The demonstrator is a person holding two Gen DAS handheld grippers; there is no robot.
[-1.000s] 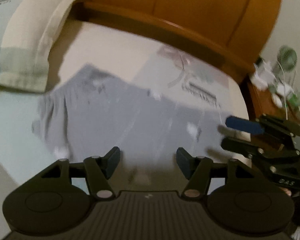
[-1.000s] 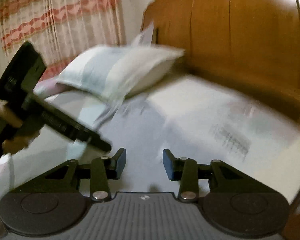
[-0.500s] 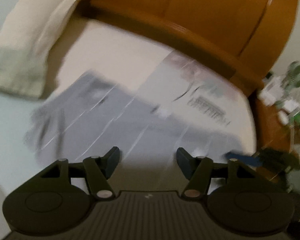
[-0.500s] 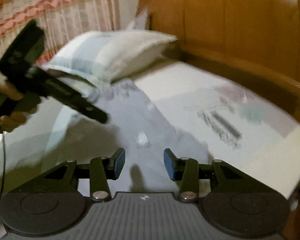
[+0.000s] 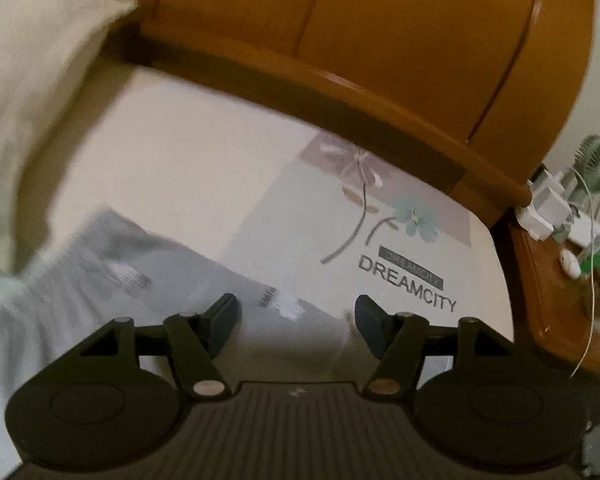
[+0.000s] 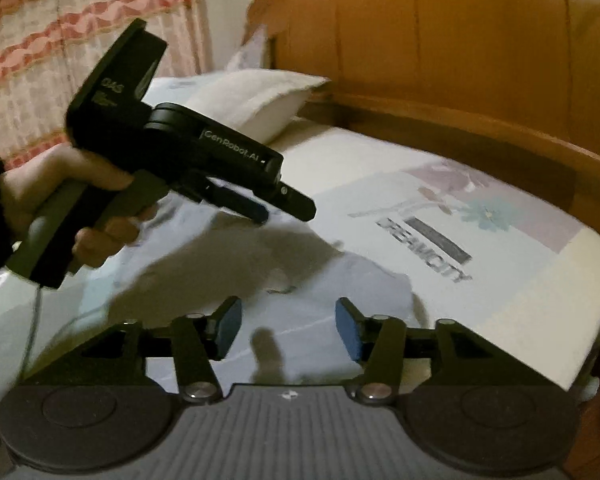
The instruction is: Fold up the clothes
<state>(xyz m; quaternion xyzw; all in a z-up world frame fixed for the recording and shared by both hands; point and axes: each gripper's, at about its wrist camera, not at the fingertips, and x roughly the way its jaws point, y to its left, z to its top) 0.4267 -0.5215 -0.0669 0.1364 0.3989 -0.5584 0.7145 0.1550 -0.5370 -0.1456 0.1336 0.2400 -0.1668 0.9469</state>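
Observation:
A grey garment (image 5: 160,272) lies spread flat on the bed, its near part under my left gripper (image 5: 296,312), which is open with nothing between its blue pads. In the right wrist view the same garment (image 6: 324,284) stretches from the pillow toward my right gripper (image 6: 288,316). The right gripper's jaws are opening and hold nothing; the cloth lies below them. A hand (image 6: 60,188) holds the left gripper (image 6: 284,212) above the garment's left half, casting a shadow on it.
The sheet carries a flower and "DREAMCITY" print (image 5: 408,288) right of the garment. A pillow (image 5: 40,100) lies at the left against the wooden headboard (image 5: 340,40). A nightstand (image 5: 552,292) with a small fan (image 5: 596,164) stands right of the bed. Striped curtains (image 6: 60,40) hang behind.
The left gripper has moved right toward the printed corner, and the right gripper has dropped out of its view. The right gripper's jaws have widened.

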